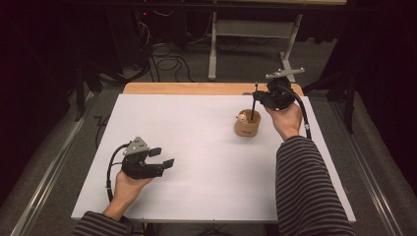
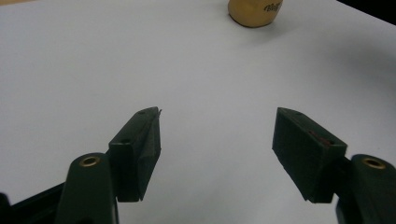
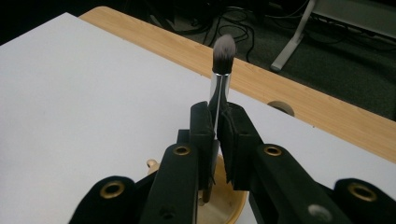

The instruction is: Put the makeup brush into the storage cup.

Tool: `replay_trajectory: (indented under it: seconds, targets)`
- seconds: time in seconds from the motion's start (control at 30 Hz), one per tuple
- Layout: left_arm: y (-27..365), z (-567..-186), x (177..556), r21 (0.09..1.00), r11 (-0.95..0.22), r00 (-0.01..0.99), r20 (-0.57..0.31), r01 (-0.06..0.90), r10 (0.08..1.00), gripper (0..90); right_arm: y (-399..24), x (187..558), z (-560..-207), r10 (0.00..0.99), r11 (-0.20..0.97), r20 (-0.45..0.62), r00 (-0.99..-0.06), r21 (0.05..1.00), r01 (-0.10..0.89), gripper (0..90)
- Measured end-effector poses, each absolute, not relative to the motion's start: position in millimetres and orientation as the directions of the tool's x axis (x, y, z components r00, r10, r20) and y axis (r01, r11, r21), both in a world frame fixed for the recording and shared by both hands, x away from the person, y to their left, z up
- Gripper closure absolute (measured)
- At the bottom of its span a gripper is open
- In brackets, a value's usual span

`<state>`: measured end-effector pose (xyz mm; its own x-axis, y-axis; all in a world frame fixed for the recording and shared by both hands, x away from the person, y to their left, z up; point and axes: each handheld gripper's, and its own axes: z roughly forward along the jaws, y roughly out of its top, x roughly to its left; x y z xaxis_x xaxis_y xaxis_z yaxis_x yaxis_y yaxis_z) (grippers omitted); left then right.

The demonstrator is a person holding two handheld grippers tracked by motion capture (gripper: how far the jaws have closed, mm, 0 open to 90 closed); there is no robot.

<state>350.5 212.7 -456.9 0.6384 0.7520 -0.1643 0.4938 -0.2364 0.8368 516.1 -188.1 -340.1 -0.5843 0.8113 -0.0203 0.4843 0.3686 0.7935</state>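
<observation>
striped sleeve [image 1: 307, 187] nearest; white table [image 1: 206, 162]; left gripper [image 1: 164, 158] released, right gripper [image 1: 257, 96] grasping brush [image 3: 221, 70].

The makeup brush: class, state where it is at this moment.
In the right gripper view the makeup brush stands upright, clamped in the right claw, bristles up, its handle reaching down into the wooden cup at the table's far right.

tongs [image 2: 217, 140]: both black jaws spread wide at the bottom of frame, nothing between | table [image 2: 93, 60]: white | wooden cup [image 2: 254, 11]: top edge, right of centre, cropped
</observation>
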Motion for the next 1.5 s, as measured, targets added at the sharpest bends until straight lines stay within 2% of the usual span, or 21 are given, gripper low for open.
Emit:
replay_trajectory:
  seconds: [1.13,1.3,1.5]
  targets:
    - [211.8,-457.0,350.4,0.836,-0.244,0.643,-0.161,0.492,0.749,33.1,-180.5,524.1,-358.7,0.815,0.403,-0.035,-0.578,0.751,0.523,84.4]
    - [211.7,-456.9,350.2,0.836,-0.245,0.643,-0.159,0.491,0.749,33.0,-182.7,525.0,-360.8,0.825,0.38,-0.013,-0.564,0.752,0.538,71.2]
    - [211.8,-457.0,350.3,0.836,-0.246,0.643,-0.158,0.491,0.749,33.0,-185.7,522.6,-362.4,0.827,0.375,-0.008,-0.562,0.753,0.54,65.2]
